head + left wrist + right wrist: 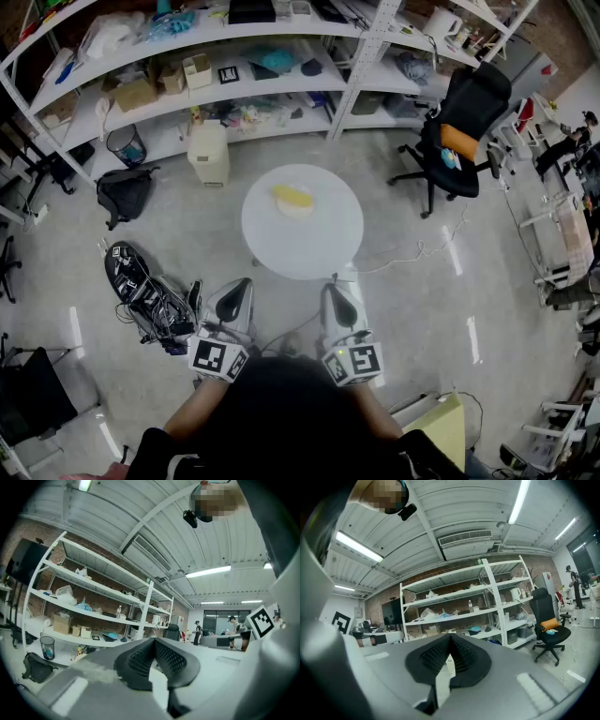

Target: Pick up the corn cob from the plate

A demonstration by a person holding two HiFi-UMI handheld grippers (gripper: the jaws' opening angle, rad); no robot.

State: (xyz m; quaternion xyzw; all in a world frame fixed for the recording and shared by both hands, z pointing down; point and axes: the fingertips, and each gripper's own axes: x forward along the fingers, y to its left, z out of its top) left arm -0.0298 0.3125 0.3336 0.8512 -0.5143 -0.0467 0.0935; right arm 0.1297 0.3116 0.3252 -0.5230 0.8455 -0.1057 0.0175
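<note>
On the far half of the round white table [309,246], the corn cob [292,196] lies on a pale plate [301,211], whose rim is hard to separate from the tabletop at this range. Both tools hang just short of the table's near edge, close to the person's body and pointing level toward it. The left gripper [239,284] has its jaws pressed together with nothing between them, and the right gripper [335,286] is likewise closed and empty. This looks like a ready posture: neither can take the cob until its jaws part and it reaches across.
</note>
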